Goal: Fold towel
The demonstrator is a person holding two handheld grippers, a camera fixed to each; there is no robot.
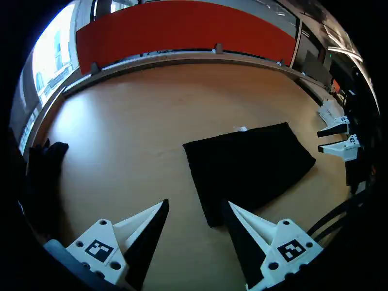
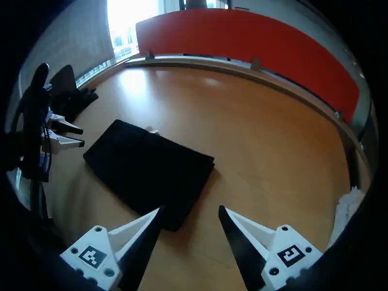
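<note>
A black towel (image 1: 250,167) lies folded flat on the wooden table (image 1: 145,121), a small white tag at its far edge. In the left gripper view my left gripper (image 1: 196,211) hovers open just before the towel's near corner, with nothing between its fingers. Farther right in that view the right gripper (image 1: 334,140) stands open past the towel's right edge. In the right gripper view the towel (image 2: 148,169) lies left of centre, and my right gripper (image 2: 190,216) is open above its near corner. The left gripper (image 2: 72,135) shows at the far left, open.
A red partition (image 1: 184,26) runs along the table's far edge. A dark bundle (image 1: 43,165) sits at the table's left end, near windows. White papers (image 2: 347,206) lie at the right edge in the right gripper view. Bare wood surrounds the towel.
</note>
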